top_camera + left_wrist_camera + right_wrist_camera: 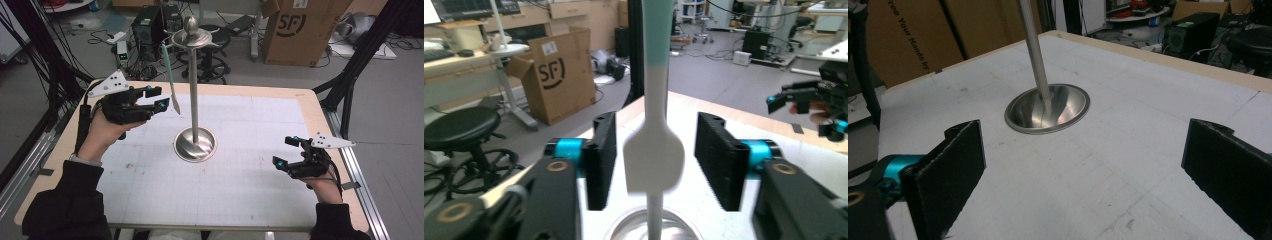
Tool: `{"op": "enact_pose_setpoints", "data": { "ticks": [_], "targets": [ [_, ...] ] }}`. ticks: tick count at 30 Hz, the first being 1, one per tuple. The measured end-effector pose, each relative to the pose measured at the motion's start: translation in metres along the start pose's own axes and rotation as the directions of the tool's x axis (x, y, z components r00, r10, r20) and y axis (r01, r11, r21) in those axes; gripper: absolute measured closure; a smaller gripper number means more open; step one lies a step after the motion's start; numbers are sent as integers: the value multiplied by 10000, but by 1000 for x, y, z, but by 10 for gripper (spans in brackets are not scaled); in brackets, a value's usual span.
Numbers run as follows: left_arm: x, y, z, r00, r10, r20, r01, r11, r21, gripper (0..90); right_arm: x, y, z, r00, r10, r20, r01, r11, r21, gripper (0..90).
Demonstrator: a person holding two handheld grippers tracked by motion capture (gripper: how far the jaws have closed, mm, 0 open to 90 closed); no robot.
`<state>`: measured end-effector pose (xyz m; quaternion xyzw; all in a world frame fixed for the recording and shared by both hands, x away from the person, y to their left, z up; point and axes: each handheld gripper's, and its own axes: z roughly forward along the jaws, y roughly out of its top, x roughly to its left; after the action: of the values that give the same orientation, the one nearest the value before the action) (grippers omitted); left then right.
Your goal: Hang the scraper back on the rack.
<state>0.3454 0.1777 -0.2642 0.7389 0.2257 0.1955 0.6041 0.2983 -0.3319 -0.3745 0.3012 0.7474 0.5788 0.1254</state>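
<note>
My left gripper (656,167) has its jaws spread around the hanging spatula (654,160), blade between them untouched, long axis upright, left of the stand (194,85); right gripper (294,152) open, well apart.

Left claw (156,98) and right claw (286,151): black bodies, ribbed black pads, turquoise-blue fittings at the jaw roots, brass-ringed screws, a grey three-cornered plate with dark dots on top, black trailing cables. Person: dark sleeves, light cuff.

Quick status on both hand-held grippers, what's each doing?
Left hand-held gripper: open, its pads clear on either side of the hanging spatula.
Right hand-held gripper: open, nothing between its jaws.
</note>
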Motion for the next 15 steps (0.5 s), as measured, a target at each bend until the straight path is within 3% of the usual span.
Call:
{"op": "enact_pose_setpoints", "data": {
  "ticks": [2,4,10,13,15],
  "targets": [
    [-2,-6,0,9997,137,203,-137,9999,24,464,0,0,-1,10000,27,35,-27,10000,-18,28],
    [-3,-12,1,9986,272,449,-273,9996,2,355,0,-1,-2,10000,29,44,-29,10000,17,28],
    [-11,-33,4,9928,445,1113,-415,9987,-289,166,1,-1,-4,10000,-19,59,19,10000,-19,28],
    [-12,-44,5,9916,546,1169,-515,9982,-293,135,2,-3,-5,10000,12,43,-13,10000,56,28],
    [-13,-50,7,9938,561,963,-538,9982,-260,100,2,-4,-6,10000,-29,85,29,10000,33,28]
  ]
}}
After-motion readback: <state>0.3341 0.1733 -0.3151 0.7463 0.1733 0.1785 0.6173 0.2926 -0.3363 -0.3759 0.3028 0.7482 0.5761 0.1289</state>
